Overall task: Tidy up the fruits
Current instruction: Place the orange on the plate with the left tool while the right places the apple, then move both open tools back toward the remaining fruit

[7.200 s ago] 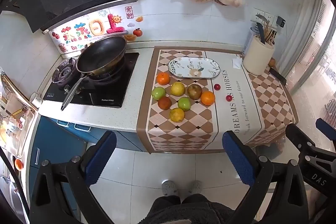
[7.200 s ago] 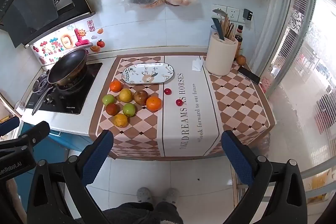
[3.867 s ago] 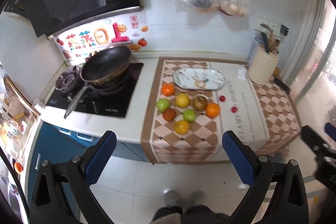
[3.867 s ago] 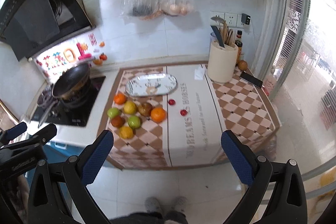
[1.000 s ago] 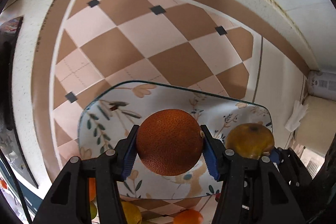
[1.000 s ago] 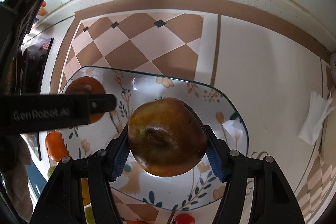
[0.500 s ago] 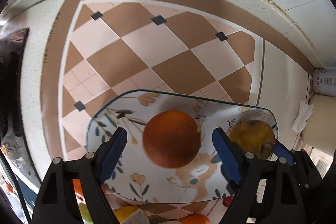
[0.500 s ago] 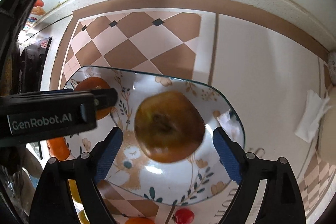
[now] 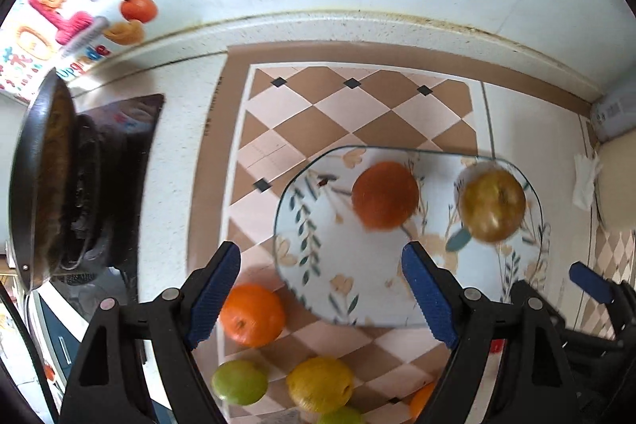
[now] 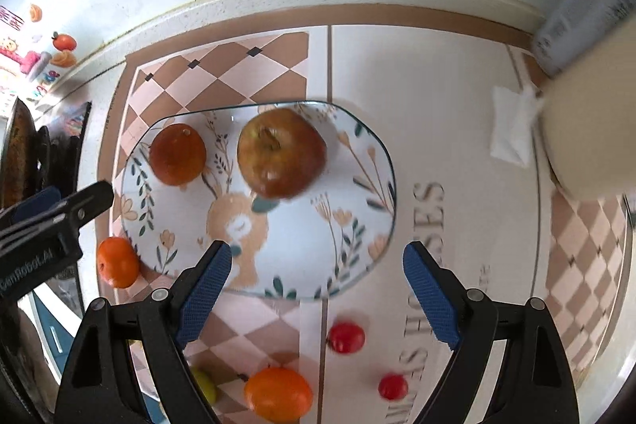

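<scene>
On the plate, which sits on the checked cloth toward the counter's back edge, lie two fruits: a dark orange on its left half and a brownish apple on its right half, apart from each other. In the right wrist view the same orange and apple sit in the plate's far half, the apple stem-up.

The left gripper hangs over the plate's near left edge, fingers spread wide and holding nothing. The right gripper hangs over the plate's near edge, fingers likewise spread wide and empty. The left gripper's tip shows in the right view just off the plate's left rim.

Off the plate, on the cloth toward the counter's front edge, lie a bright orange just beside the plate's near left corner, a green fruit, a yellow fruit, another orange, and two small red fruits on the cloth's plain white panel.

A pan stands on the stove at the counter's left end. A cream holder stands at the right end, with a folded tissue touching its base.
</scene>
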{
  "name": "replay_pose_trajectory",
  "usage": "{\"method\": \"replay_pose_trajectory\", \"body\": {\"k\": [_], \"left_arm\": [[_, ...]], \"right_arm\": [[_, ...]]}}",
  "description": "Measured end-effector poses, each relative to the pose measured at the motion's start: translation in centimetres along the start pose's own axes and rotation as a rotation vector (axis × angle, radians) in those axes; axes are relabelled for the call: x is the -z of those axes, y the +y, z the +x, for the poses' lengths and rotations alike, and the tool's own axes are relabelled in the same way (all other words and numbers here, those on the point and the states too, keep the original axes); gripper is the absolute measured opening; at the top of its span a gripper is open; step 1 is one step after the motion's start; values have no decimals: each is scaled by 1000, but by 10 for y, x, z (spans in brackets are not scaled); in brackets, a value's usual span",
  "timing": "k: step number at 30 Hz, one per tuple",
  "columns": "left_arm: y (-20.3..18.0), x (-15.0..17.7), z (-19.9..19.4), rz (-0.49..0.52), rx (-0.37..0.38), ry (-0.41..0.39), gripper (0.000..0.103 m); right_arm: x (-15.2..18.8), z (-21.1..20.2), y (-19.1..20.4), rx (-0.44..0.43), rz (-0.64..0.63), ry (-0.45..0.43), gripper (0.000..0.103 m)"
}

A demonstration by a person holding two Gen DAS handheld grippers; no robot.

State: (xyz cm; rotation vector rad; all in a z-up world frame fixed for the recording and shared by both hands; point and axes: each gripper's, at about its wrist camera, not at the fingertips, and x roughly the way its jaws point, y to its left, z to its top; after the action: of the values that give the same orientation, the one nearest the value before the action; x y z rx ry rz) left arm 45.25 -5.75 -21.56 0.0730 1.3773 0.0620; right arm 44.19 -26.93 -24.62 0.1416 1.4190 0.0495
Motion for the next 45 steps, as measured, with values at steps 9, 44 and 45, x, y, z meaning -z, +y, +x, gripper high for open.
{"method": "replay_pose_trajectory", "body": {"k": [9, 44, 45], "left_arm": [[-4, 37, -46, 29, 27, -100, 83], [23, 154, -179, 29, 114, -322, 86], [22, 152, -174, 31, 104, -310, 98]], "right_arm": [[54, -61, 21, 17, -11, -106, 91], [172, -191, 42, -94, 10, -325, 93], [169, -183, 40, -100, 11, -313, 93]]}}
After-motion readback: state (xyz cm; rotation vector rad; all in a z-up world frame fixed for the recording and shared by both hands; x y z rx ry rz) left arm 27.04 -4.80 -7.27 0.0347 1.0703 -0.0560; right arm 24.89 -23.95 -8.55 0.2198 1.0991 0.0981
